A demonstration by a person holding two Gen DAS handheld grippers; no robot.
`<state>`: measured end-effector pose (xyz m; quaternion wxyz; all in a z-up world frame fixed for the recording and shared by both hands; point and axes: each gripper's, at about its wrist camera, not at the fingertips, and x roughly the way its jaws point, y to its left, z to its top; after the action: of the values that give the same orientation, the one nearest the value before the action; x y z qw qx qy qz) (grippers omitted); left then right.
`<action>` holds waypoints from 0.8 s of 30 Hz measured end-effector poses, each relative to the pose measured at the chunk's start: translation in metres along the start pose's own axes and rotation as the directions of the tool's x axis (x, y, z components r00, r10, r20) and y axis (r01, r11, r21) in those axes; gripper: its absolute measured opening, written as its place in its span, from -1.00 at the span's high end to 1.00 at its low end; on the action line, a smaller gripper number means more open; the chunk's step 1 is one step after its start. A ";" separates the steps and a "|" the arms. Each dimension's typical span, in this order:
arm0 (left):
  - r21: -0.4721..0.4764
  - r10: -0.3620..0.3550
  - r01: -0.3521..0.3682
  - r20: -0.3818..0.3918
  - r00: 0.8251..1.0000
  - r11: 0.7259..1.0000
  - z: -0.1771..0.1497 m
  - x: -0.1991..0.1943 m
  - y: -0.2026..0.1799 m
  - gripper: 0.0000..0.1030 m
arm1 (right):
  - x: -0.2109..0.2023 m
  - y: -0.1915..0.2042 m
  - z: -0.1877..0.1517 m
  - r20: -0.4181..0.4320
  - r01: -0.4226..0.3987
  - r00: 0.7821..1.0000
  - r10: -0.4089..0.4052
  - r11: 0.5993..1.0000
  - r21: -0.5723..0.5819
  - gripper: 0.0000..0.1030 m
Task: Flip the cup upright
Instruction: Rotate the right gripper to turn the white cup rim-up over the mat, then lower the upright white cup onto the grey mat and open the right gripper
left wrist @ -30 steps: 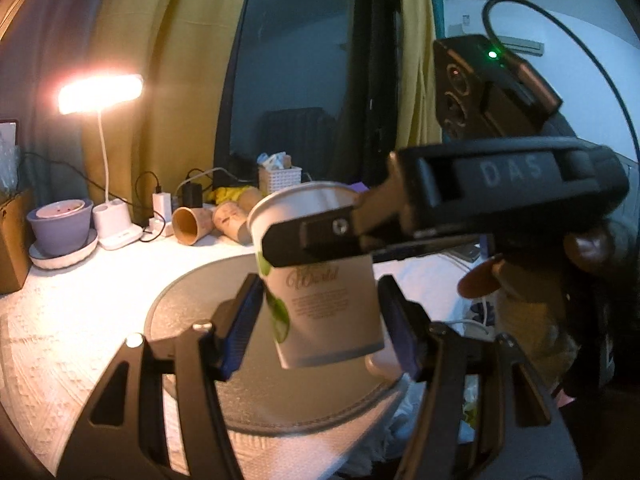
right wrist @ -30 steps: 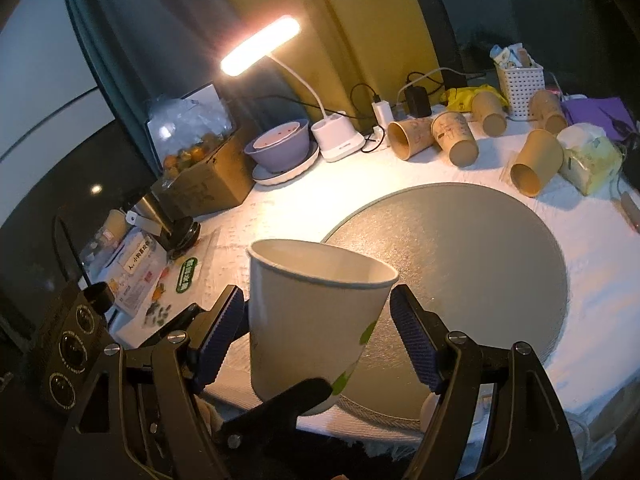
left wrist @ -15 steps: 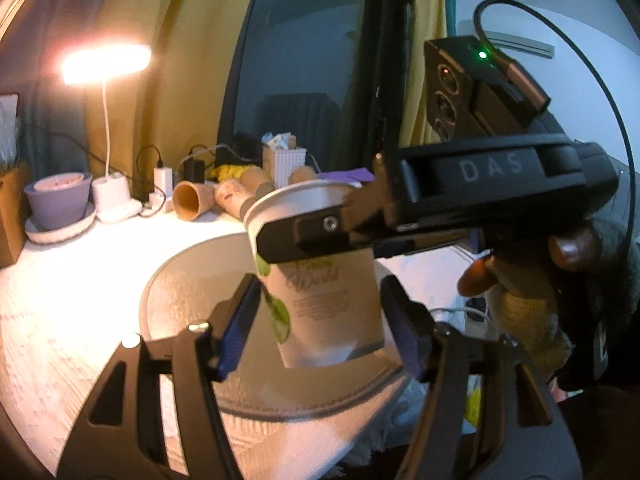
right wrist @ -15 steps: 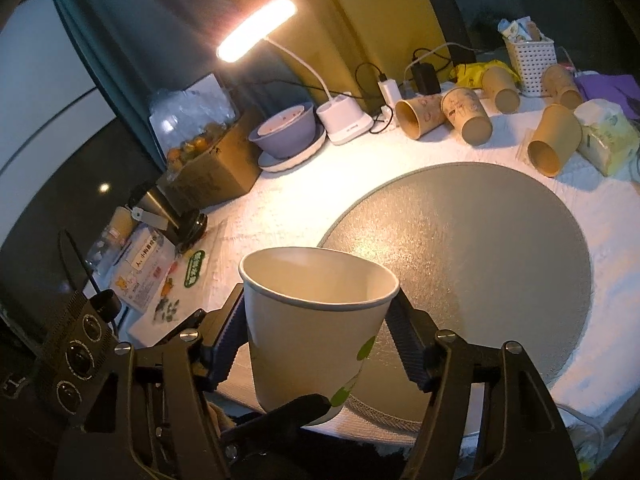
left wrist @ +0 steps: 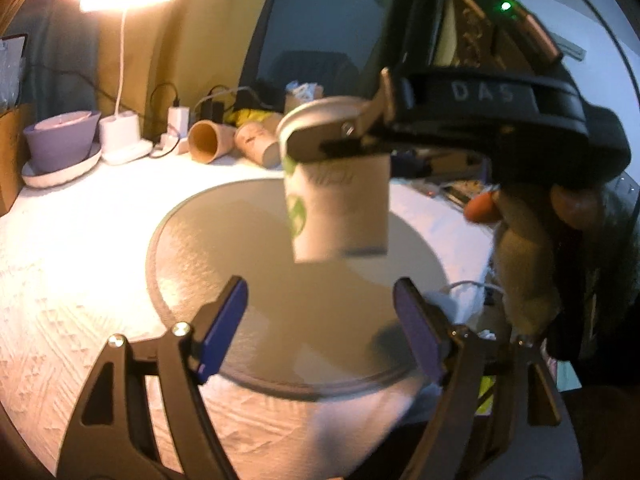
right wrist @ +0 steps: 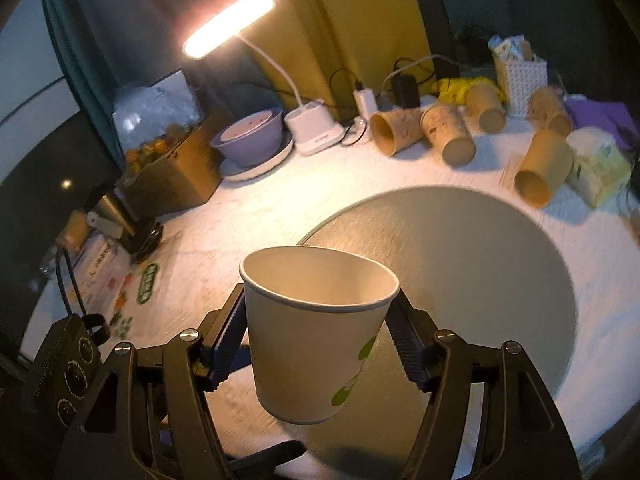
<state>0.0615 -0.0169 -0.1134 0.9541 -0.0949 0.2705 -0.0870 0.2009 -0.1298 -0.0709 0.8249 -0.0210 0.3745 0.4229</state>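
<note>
1. Overhead of everything, the white paper cup with green leaf print (right wrist: 316,332) hangs in the air, mouth up and slightly tilted, clamped between the ribbed dark pads of the right gripper (right wrist: 320,336).
2. From the left wrist view the same cup (left wrist: 336,196) sits above the round grey placemat (left wrist: 256,280), with one black finger of the right gripper crossing its rim.
3. The left gripper (left wrist: 320,328) has its blue-padded jaws apart, with nothing between them, lower than the cup and clear of it.
4. The table (right wrist: 248,216) is covered by a white textured cloth, and the grey mat (right wrist: 460,264) lies toward its near edge.
5. Along the far edge, a white desk lamp (right wrist: 312,128) glows warm, just beside a lilac bowl on a white plate (right wrist: 252,136).
6. Several brown paper cups (right wrist: 448,132) lie on their sides near the far edge, next to a white charger block with black cables (right wrist: 366,100).
7. A white lattice basket (right wrist: 520,76) stands toward the far right corner, with a yellow-green tissue packet (right wrist: 596,168) and a purple item beside it.
8. At the left edge sits a brown cardboard box (right wrist: 176,176) with a clear bag on top.
9. Behind the table hang mustard-yellow curtains (right wrist: 360,20) and a dark teal drape; a dark window shows in the left wrist view.
</note>
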 end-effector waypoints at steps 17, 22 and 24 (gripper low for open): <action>-0.182 0.087 -0.101 -0.085 0.993 0.978 0.027 0.022 0.061 -0.48 | 0.042 -0.017 0.018 0.029 0.155 0.988 -0.153 0.985 -0.080 -0.36; -0.186 0.110 -0.128 -0.104 0.988 0.974 0.030 0.029 0.065 -0.48 | 0.050 -0.018 0.013 0.050 0.223 0.975 -0.218 0.966 -0.130 -0.36; -0.188 0.124 -0.146 -0.122 0.985 0.971 0.030 0.033 0.067 -0.48 | 0.052 -0.017 0.010 0.068 0.257 0.966 -0.249 0.954 -0.155 -0.36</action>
<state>0.1127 0.0443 -0.1196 0.9276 -0.1648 0.3352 0.0003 0.2380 -0.1020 -0.1014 0.8765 -0.1258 0.3132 0.3433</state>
